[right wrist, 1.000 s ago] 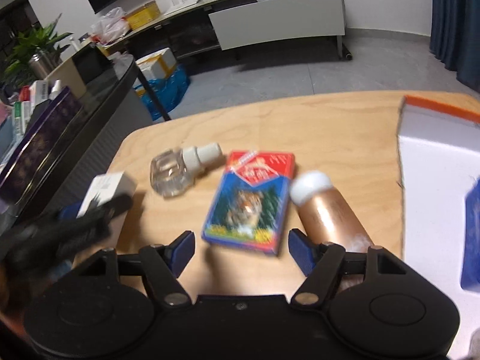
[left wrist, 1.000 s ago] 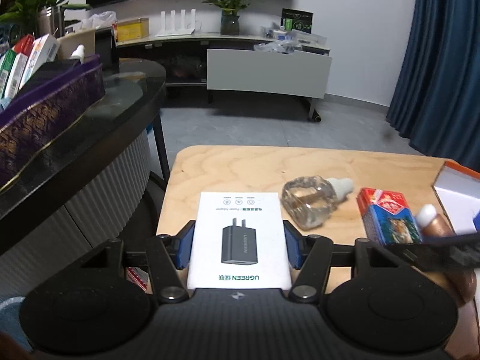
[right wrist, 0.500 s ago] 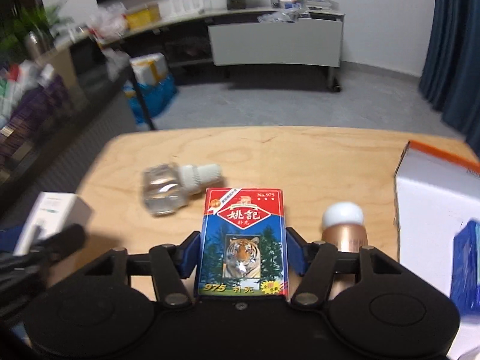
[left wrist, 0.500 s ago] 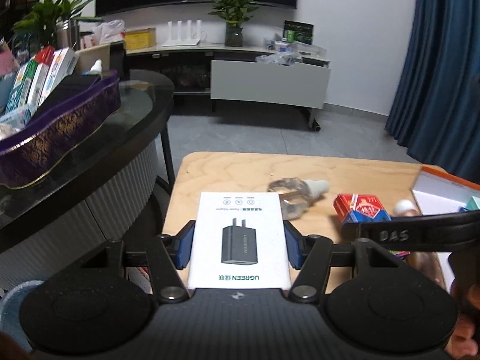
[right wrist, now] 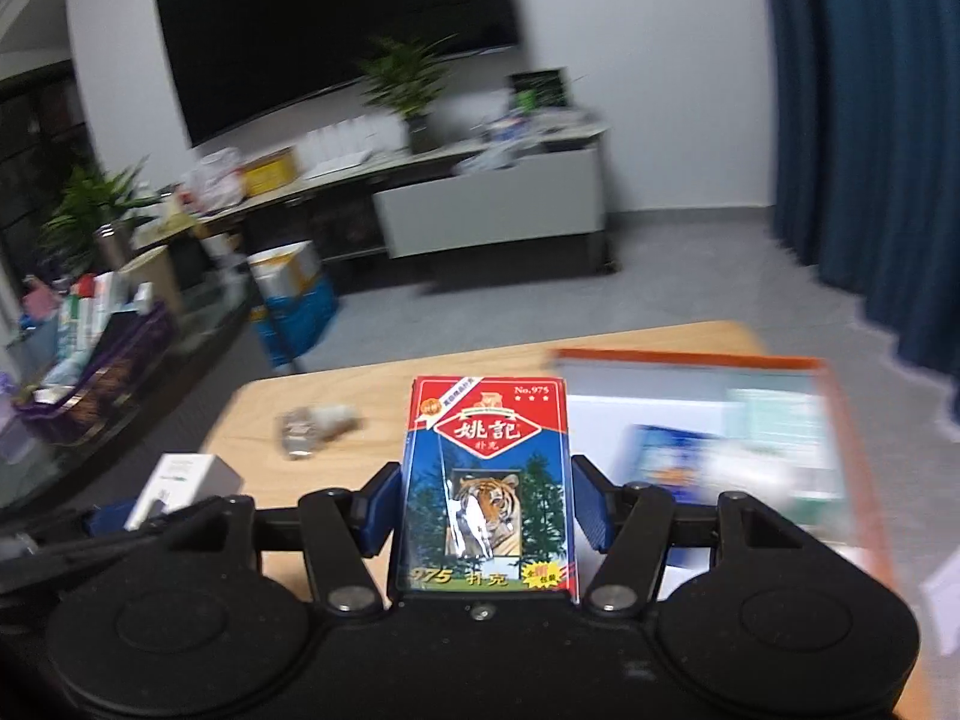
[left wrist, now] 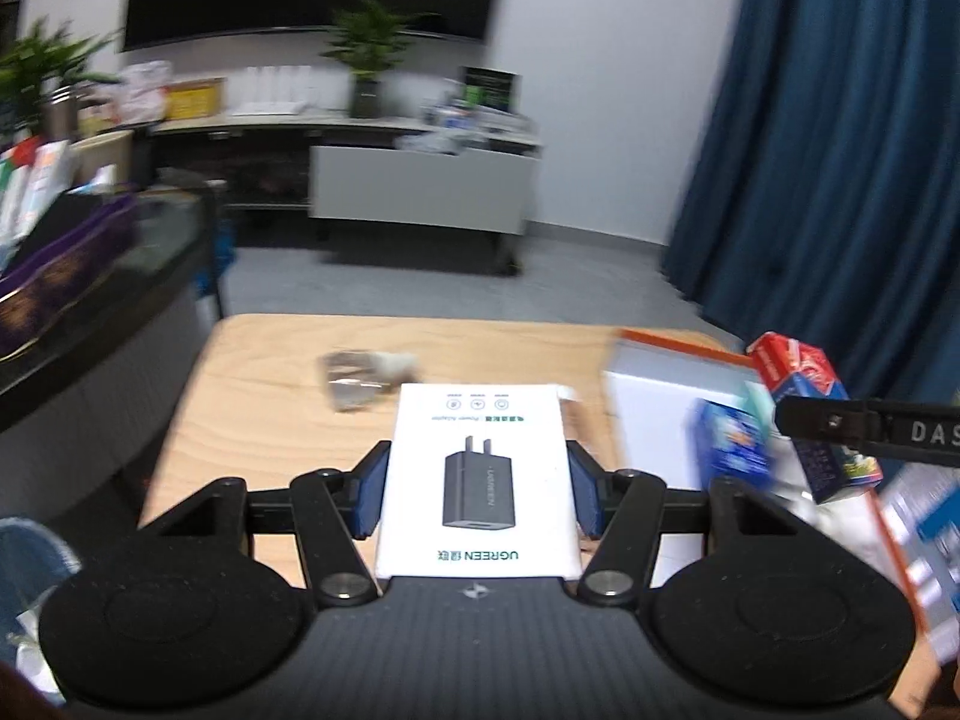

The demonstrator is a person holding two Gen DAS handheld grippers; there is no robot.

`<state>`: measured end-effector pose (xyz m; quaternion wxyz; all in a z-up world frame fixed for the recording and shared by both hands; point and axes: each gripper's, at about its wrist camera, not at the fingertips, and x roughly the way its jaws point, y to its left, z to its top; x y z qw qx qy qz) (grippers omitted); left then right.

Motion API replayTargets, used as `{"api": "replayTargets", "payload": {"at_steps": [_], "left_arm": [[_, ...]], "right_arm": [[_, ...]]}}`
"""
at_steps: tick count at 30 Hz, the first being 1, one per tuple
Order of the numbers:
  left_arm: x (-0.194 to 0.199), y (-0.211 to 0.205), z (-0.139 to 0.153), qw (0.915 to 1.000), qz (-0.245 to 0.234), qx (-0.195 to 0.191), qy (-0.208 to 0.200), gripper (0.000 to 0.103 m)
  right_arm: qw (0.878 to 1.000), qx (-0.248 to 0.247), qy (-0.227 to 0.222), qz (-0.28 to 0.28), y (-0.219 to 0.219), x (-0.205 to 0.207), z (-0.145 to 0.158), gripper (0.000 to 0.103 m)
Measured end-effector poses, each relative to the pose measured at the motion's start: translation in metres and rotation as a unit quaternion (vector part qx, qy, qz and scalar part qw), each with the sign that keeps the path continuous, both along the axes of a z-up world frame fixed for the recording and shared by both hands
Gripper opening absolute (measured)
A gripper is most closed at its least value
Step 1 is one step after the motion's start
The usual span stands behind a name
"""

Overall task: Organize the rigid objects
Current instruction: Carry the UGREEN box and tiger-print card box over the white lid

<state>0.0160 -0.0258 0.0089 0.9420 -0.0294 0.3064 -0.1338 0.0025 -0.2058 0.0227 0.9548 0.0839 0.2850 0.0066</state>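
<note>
My left gripper [left wrist: 477, 489] is shut on a white charger box [left wrist: 480, 480] and holds it above the wooden table [left wrist: 258, 372]. My right gripper [right wrist: 486, 504] is shut on a red and blue playing-card box [right wrist: 486, 480], lifted off the table; it also shows in the left wrist view [left wrist: 810, 408] at the right. A white bin with an orange rim [right wrist: 690, 360] stands at the table's right, with blue boxes [right wrist: 672, 462] inside. A clear glass bottle [left wrist: 360, 378] lies on the table.
A dark glass counter with a purple tray of boxes [left wrist: 66, 252] stands left of the table. Blue curtains [left wrist: 840, 150] hang at the right. A TV cabinet [left wrist: 420, 192] runs along the far wall.
Both grippers have risen and swung right toward the white bin, each with its box. The card box is now off the table. The copper bottle is out of view.
</note>
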Motion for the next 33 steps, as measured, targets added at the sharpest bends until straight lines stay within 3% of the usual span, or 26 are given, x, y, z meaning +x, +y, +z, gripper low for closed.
{"api": "replayTargets", "payload": {"at_steps": [6,8,12,33], "left_arm": [[-0.005,-0.062,0.018,0.9988,-0.047,-0.016,0.003,0.059],[-0.013,-0.078,0.02,0.9981,-0.056,-0.024,-0.004,0.059],[-0.025,-0.101,0.012,0.9969,-0.077,-0.011,-0.007,0.06],[-0.035,-0.126,-0.02,0.9956,-0.087,0.03,0.019,0.06]], "right_arm": [[0.998,0.001,-0.015,-0.056,-0.059,-0.058,0.002,0.071],[0.997,-0.022,-0.017,-0.072,-0.068,-0.07,0.0,0.071],[0.997,-0.023,-0.016,-0.076,-0.082,-0.087,-0.008,0.071],[0.998,-0.026,0.025,-0.048,-0.091,-0.072,-0.042,0.071]]}}
